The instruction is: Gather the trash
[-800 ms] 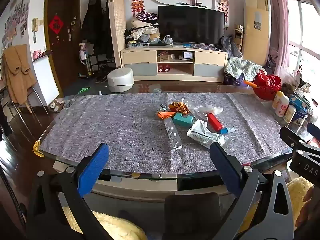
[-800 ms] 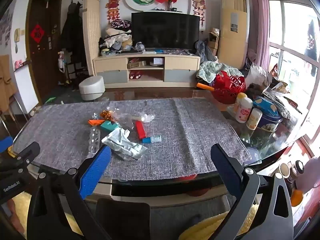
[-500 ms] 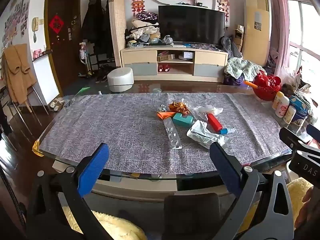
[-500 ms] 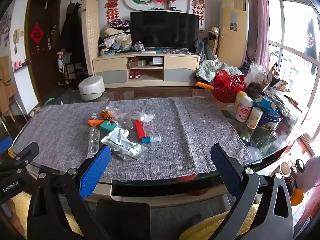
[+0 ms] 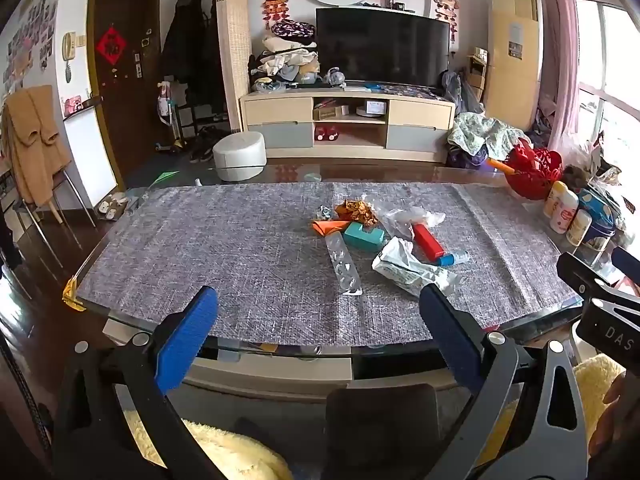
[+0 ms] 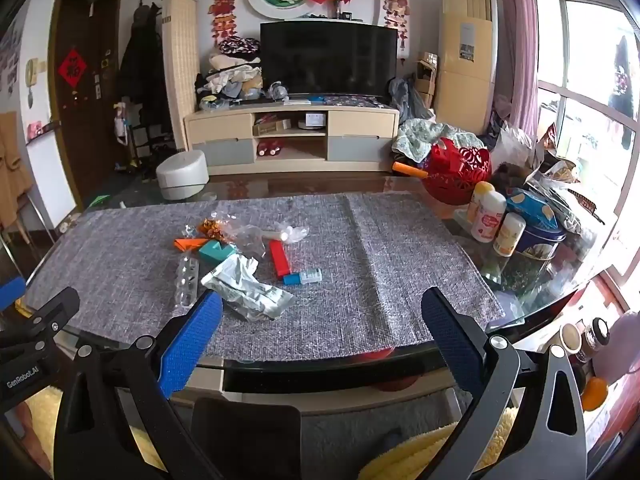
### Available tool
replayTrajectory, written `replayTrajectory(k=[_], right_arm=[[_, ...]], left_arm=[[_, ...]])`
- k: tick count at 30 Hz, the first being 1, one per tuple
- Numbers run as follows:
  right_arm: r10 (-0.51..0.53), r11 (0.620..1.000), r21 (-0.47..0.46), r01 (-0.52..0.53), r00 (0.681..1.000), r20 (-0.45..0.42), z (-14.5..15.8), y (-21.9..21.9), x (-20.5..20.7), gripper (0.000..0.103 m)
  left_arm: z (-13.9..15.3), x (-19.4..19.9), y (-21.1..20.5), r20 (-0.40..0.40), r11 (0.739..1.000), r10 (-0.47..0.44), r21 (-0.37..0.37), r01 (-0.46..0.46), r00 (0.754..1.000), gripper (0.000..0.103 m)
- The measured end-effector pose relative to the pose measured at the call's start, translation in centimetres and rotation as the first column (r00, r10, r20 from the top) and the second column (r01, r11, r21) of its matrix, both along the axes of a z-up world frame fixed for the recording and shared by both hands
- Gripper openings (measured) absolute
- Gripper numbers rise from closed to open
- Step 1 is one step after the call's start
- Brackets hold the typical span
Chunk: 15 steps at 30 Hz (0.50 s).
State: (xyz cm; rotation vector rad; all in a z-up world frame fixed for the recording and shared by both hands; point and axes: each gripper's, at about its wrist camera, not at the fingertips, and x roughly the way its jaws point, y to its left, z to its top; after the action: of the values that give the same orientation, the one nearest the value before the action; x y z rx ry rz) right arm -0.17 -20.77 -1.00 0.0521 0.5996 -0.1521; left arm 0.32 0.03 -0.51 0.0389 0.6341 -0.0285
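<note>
While both grippers hang short of the table's near edge:
Left gripper: jaws spread wide, empty.
Right gripper: jaws spread wide, empty.
Trash pile: mid-mat, left of centre.

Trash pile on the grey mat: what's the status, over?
Left tool and right tool open, empty. Crumpled silver foil wrapper and red box untouched on the grey woven mat. Nothing in the way.

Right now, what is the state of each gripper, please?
Left gripper: open, holding nothing, short of the trash pile.
Right gripper: open, holding nothing.
</note>
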Motion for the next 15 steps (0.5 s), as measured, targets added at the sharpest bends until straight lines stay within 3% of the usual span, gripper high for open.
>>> replayTrajectory(k=[15], right_arm=[[-0.001,1.0,0.001,0.001,1.0,-0.001,-0.3,-0.5,0.3,0.1]], left_arm=[[0.0,-0.1,-0.1,0.003,1.0,0.005,0.0,-0.005,1.0,0.095]])
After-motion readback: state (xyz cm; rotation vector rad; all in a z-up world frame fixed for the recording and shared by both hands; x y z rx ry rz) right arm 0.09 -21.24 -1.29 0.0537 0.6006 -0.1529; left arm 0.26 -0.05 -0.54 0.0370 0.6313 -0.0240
